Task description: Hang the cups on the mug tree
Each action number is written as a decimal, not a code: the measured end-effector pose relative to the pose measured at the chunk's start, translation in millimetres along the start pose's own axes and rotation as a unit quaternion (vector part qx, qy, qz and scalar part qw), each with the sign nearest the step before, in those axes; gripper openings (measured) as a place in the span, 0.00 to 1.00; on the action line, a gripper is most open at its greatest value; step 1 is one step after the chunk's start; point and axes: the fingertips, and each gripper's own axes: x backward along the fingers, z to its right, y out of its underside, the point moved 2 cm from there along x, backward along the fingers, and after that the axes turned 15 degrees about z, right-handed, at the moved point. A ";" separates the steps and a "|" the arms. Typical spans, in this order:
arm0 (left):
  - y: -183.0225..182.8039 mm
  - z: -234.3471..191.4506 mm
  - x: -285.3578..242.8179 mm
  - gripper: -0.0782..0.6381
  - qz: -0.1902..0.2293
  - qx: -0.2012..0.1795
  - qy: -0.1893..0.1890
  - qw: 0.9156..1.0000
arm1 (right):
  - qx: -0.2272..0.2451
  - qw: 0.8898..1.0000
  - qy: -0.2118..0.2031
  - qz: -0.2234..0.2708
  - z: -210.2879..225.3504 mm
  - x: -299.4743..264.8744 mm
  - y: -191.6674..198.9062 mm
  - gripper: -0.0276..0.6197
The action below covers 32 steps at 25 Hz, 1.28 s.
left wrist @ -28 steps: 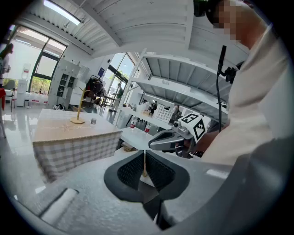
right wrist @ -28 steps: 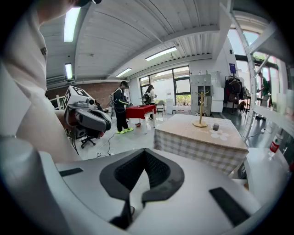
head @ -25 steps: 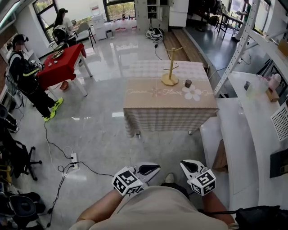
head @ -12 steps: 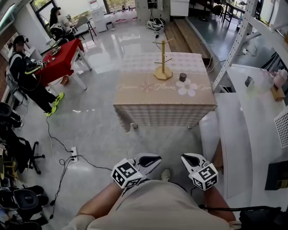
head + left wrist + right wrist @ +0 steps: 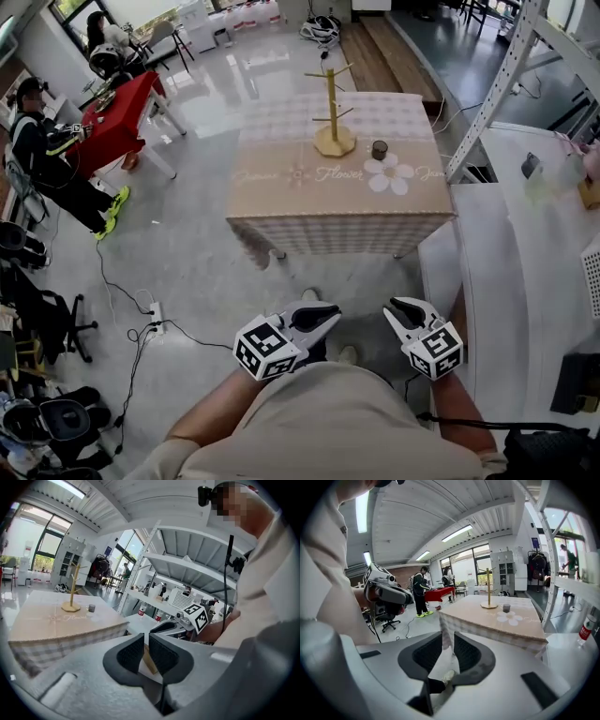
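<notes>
Near: left tongs & right tongs held low in front of the person, nothing in either. Left's jaws sit a narrow gap apart; right's have just been opening, now slightly apart. Farther, across the floor: tabletop w/ checked cloth. Wooden mug tree stands upright approx. at its centre. One dark cup stands just beside the tree's base, toward the right edge, not touching.

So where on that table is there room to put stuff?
The table's left half is bare, and so is the front strip. It is busy only toward the back, where the cup stands beside the mug tree.
</notes>
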 end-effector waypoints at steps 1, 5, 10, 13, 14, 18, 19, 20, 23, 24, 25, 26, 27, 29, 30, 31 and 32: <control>-2.5 -11.7 -3.6 0.13 0.002 0.001 0.003 1.000 | 0.000 1.000 0.006 -0.003 7.5 -8.3 -1.5 0.17; -17.7 -64.1 -17.8 0.13 0.004 0.001 0.022 1.000 | -0.009 0.999 0.032 -0.013 34.7 -44.5 -11.9 0.19; -57.1 -134.7 -38.2 0.13 0.001 -0.005 0.050 0.999 | 0.001 0.998 0.055 -0.019 77.5 -105.8 -43.0 0.19; -73.7 -163.8 -40.3 0.13 -0.007 -0.006 0.071 0.997 | 0.010 0.997 0.074 -0.029 98.0 -137.4 -56.3 0.19; -76.2 -173.7 -40.4 0.13 -0.011 -0.007 0.076 0.997 | 0.013 0.996 0.083 -0.032 106.5 -147.5 -58.4 0.19; -82.7 -211.7 -43.3 0.13 -0.016 0.001 0.074 0.997 | 0.014 0.993 0.113 -0.040 145.4 -181.3 -63.8 0.21; -85.2 -219.0 -44.3 0.13 -0.013 0.005 0.070 0.997 | 0.013 0.992 0.118 -0.043 155.1 -187.1 -64.4 0.22; -87.9 -225.7 -45.4 0.13 -0.010 0.010 0.065 0.998 | 0.013 0.991 0.121 -0.047 164.8 -192.6 -63.9 0.22; -96.4 -245.7 -51.6 0.13 0.000 0.017 0.050 0.999 | 0.014 0.990 0.123 -0.060 197.9 -212.1 -59.4 0.26; -99.5 -252.8 -54.4 0.13 0.002 0.017 0.044 0.999 | 0.016 0.990 0.122 -0.064 210.3 -219.6 -57.6 0.27; -103.1 -260.0 -57.5 0.13 0.003 0.017 0.037 0.999 | 0.018 0.990 0.120 -0.069 223.1 -227.3 -55.5 0.27; -107.3 -267.3 -61.0 0.14 0.004 0.018 0.028 0.999 | 0.019 0.990 0.118 -0.073 236.3 -234.9 -53.0 0.28; -112.0 -274.1 -65.1 0.14 0.007 0.019 0.017 1.000 | 0.019 0.990 0.115 -0.078 249.7 -242.3 -50.5 0.29; -120.8 -285.0 -75.1 0.14 0.014 0.023 -0.006 1.000 | 0.018 0.990 0.107 -0.088 275.2 -254.7 -45.9 0.31; -124.4 -288.8 -80.7 0.13 0.018 0.026 -0.016 0.999 | 0.019 0.990 0.103 -0.092 286.8 -259.6 -43.7 0.31; -127.8 -292.3 -87.0 0.13 0.021 0.027 -0.025 0.999 | 0.021 0.990 0.099 -0.095 298.2 -264.2 -41.5 0.32; -131.3 -295.8 -93.9 0.13 0.024 0.028 -0.033 0.999 | 0.023 0.990 0.095 -0.098 309.9 -268.8 -39.3 0.32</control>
